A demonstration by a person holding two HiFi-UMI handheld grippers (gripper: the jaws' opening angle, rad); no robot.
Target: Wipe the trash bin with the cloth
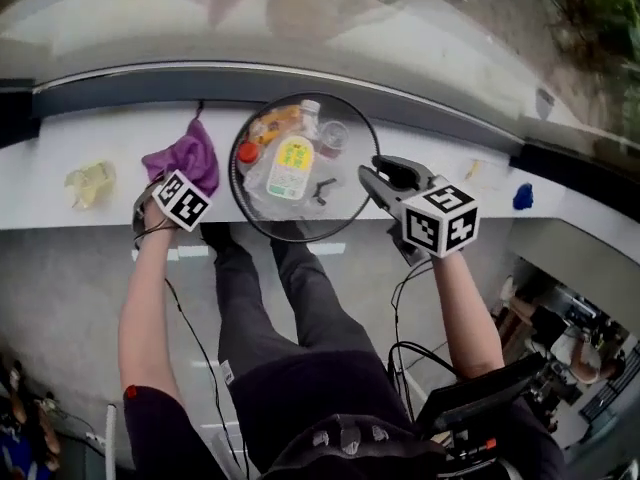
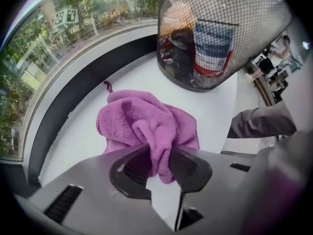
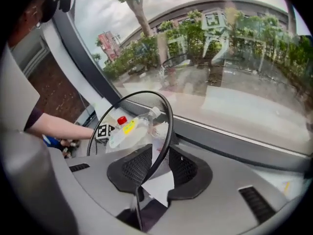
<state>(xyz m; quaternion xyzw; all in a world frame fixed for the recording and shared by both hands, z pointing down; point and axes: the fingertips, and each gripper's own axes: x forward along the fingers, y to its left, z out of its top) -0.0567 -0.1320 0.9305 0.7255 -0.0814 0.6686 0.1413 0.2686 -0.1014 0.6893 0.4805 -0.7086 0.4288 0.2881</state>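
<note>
A round black mesh trash bin (image 1: pixel 236 194) stands on the white ledge (image 1: pixel 90 133), holding a plastic bottle (image 1: pixel 290 166) and other litter. A purple cloth (image 1: pixel 188 156) lies crumpled just left of it. My left gripper (image 1: pixel 170 180) is at the cloth's near edge. In the left gripper view a fold of the cloth (image 2: pixel 142 126) is pinched between the jaws of the left gripper (image 2: pixel 159 163). My right gripper (image 1: pixel 376 176) is at the bin's right rim. In the right gripper view the rim (image 3: pixel 167 126) runs between the jaws of the right gripper (image 3: pixel 155 168), which stand apart from it.
A crumpled yellow scrap (image 1: pixel 88 183) lies at the ledge's far left and a small blue object (image 1: pixel 523 197) at its right end. A curved dark window frame (image 1: pixel 130 86) and glass back the ledge. The person's legs are below the ledge's front edge.
</note>
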